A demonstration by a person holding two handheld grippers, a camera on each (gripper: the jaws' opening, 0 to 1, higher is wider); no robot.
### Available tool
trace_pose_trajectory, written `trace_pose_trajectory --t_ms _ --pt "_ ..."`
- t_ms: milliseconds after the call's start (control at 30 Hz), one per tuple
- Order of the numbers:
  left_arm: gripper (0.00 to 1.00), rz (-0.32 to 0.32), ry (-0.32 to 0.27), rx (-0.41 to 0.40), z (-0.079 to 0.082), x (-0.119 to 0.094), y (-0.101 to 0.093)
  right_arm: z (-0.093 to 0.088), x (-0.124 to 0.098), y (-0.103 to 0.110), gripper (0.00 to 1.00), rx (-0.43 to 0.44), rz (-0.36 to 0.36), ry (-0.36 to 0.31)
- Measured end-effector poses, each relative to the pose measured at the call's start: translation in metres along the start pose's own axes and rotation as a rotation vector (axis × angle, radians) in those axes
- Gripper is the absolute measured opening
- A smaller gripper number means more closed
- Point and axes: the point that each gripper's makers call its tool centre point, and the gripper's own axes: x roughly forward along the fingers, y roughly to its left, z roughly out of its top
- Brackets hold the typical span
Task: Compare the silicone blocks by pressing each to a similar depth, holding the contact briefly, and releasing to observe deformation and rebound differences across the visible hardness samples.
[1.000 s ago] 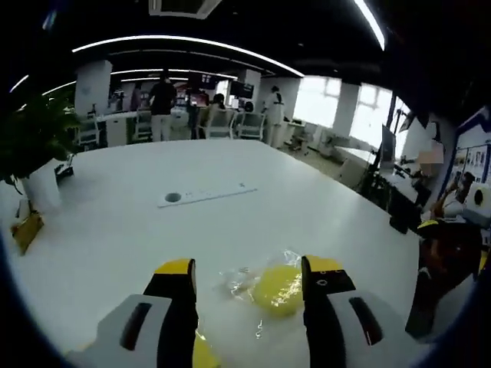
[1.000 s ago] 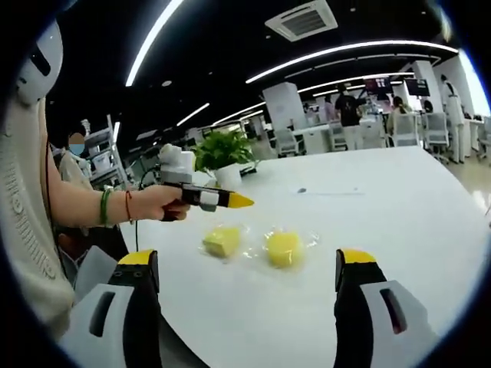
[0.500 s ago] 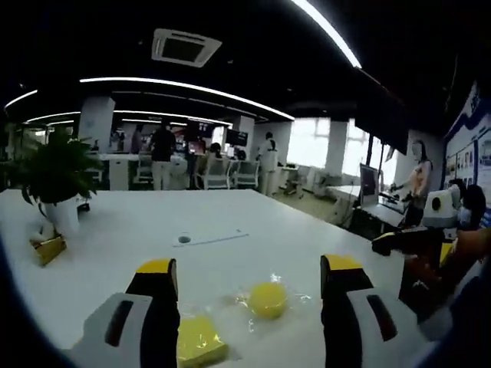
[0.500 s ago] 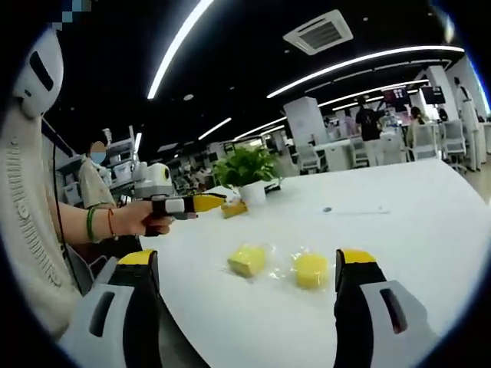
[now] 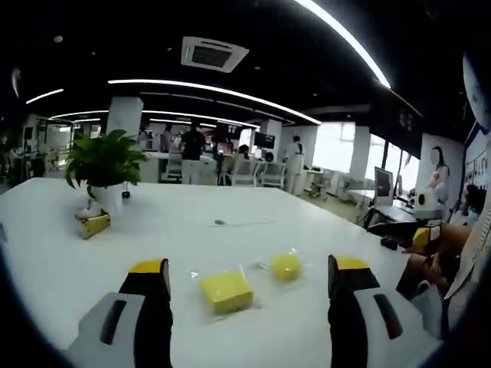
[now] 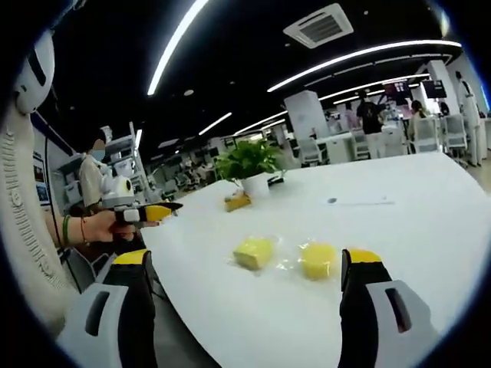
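Lying side by side near the white table's near edge, the square yellow block and the round yellow block sit in clear wrap, untouched. Left gripper hangs above the edge, jaws spread wide. Right gripper is likewise spread. A potted plant stands toward the far left edge.

On the table, the square block lies beside the round block; the potted plant stands seemingly farther back.
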Motion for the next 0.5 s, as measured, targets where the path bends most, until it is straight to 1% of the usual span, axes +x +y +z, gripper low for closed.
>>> trace_pose_trajectory --t_ms 67,100,167,267,500 --pt "0.86 -0.004 0.006 0.027 -0.002 -0.005 -0.001 -0.002 -0.001 -0.001 0.96 0.001 -0.010 0.002" --pt "0.86 0.005 0.025 0.032 -0.006 -0.007 0.000 -0.003 -0.002 -0.001 0.96 0.002 -0.012 0.003" --pt "0.86 -0.006 0.017 0.021 -0.007 -0.013 -0.002 -0.007 -0.003 -0.001 0.96 0.002 -0.016 0.009" --pt "0.86 0.003 0.028 0.013 -0.011 -0.015 -0.001 -0.013 -0.005 -0.002 0.95 0.009 -0.022 0.011" --pt "0.85 0.013 0.039 0.011 -0.015 -0.016 0.001 -0.018 -0.007 0.000 0.95 0.024 -0.035 0.008"
